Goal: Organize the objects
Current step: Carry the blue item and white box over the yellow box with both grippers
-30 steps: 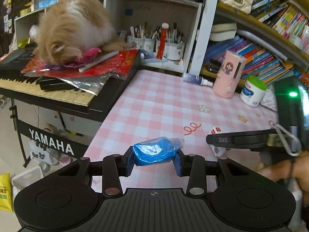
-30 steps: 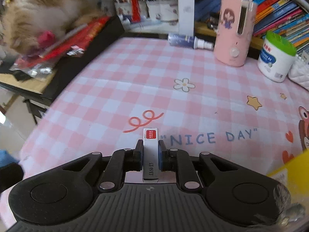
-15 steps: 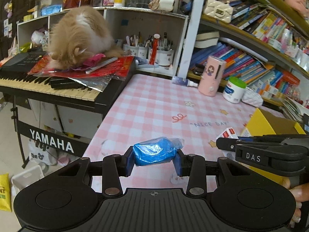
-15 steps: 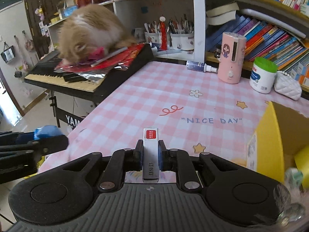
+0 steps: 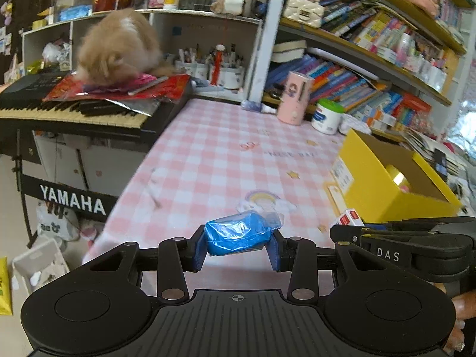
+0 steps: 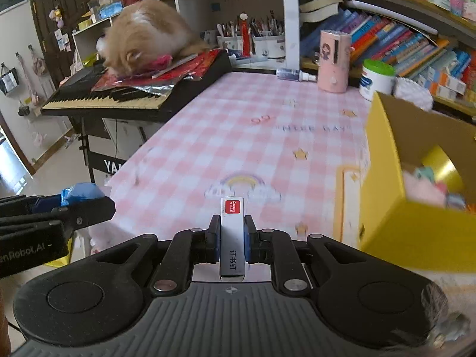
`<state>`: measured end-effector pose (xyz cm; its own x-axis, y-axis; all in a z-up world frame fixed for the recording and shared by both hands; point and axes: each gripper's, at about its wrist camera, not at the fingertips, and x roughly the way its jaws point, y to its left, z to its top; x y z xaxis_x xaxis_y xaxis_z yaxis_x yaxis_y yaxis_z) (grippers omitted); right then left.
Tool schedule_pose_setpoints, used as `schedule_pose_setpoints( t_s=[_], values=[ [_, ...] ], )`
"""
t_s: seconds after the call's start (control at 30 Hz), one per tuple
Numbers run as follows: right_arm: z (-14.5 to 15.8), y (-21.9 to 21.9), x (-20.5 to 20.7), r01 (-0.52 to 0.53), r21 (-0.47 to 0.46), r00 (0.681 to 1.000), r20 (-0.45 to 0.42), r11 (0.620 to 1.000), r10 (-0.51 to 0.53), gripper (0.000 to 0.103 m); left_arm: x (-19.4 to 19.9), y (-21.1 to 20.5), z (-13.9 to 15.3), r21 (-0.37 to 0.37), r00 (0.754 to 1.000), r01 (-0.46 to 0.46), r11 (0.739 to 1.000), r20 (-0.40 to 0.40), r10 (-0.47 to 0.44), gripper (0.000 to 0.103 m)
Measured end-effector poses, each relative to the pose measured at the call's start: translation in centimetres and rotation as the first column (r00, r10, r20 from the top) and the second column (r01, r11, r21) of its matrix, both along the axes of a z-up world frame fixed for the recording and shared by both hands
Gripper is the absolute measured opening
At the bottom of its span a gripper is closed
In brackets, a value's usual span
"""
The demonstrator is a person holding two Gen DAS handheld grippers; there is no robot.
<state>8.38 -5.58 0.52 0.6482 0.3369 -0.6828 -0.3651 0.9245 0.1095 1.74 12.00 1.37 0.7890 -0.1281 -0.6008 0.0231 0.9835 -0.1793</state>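
My left gripper point(image 5: 238, 248) is shut on a blue plastic-wrapped packet point(image 5: 239, 232), held above the near edge of the pink checked table point(image 5: 226, 154). My right gripper point(image 6: 232, 239) is shut on a small white staple box with a red label point(image 6: 232, 232); that box also shows in the left wrist view point(image 5: 347, 217). An open yellow cardboard box point(image 5: 383, 178) stands on the table to the right, with a yellow tape roll point(image 6: 443, 163) and other small things inside. The left gripper and packet show at the left of the right wrist view point(image 6: 80, 193).
A Yamaha keyboard point(image 5: 89, 110) stands left of the table with an orange cat point(image 5: 119, 47) lying on red wrapping. At the table's back are a pink dispenser point(image 5: 294, 101), a white green-lidded jar point(image 5: 327, 116), a spray bottle point(image 6: 293, 74), pen pots and bookshelves.
Both grippers have pulled back and risen from the table with their objects still held. The yellow box has come into view on the right.
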Motion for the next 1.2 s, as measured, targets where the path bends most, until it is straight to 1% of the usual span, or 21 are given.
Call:
schedule_pose_setpoints(
  t_s=[0.1, 0.23, 0.43, 0.53, 0.77, 0.9, 1.0, 1.07, 1.2],
  values=[
    [-0.2, -1.1, -2.7, 0.033, -0.002, 0.999, 0.001, 0.999, -0.033, 0.014, -1.4, -1.1, -0.3, -0.005, 0.999, 0.051, 0.999, -0.005, -0.051, 0.038],
    [-0.7, -3.1, -6.0, 0.11, -0.001, 0.994, -0.012, 0.994, -0.11, 0.014, -2.5, -2.6, -0.6, -0.016, 0.992, 0.123, 0.992, -0.012, -0.123, 0.038],
    [-0.1, -6.6, -8.8, 0.251, 0.013, 0.968, -0.01, 0.968, -0.251, 0.014, -3.4, -5.3, 0.0, -0.015, 0.975, 0.222, 0.975, 0.011, -0.222, 0.038],
    [0.1, -7.8, -9.8, 0.288, 0.009, 0.958, 0.0, 0.958, -0.288, 0.014, -3.5, -6.6, 0.0, -0.018, 0.965, 0.262, 0.965, 0.017, -0.262, 0.038],
    [0.2, -10.9, -11.2, 0.368, 0.002, 0.93, -0.004, 0.93, -0.368, 0.014, -3.1, -9.6, 0.1, -0.015, 0.94, 0.341, 0.94, 0.023, -0.341, 0.038],
    [0.1, -12.6, -11.6, 0.411, 0.003, 0.912, -0.007, 0.912, -0.411, 0.014, -2.2, -11.8, 0.0, -0.01, 0.919, 0.394, 0.919, 0.014, -0.394, 0.038],
    [0.0, -14.3, -11.6, 0.453, 0.007, 0.892, -0.015, 0.892, -0.453, 0.014, -1.6, -13.3, 0.1, -0.001, 0.903, 0.429, 0.903, 0.011, -0.429, 0.038],
    [-0.1, -15.2, -11.5, 0.472, 0.011, 0.881, -0.021, 0.881, -0.472, 0.014, -1.2, -14.0, 0.1, 0.004, 0.898, 0.441, 0.898, 0.011, -0.441, 0.038],
    [0.0, -16.5, -10.8, 0.487, 0.015, 0.874, -0.025, 0.874, -0.486, 0.014, -0.2, -15.3, 0.2, 0.012, 0.893, 0.449, 0.893, 0.01, -0.45, 0.038]
  ],
)
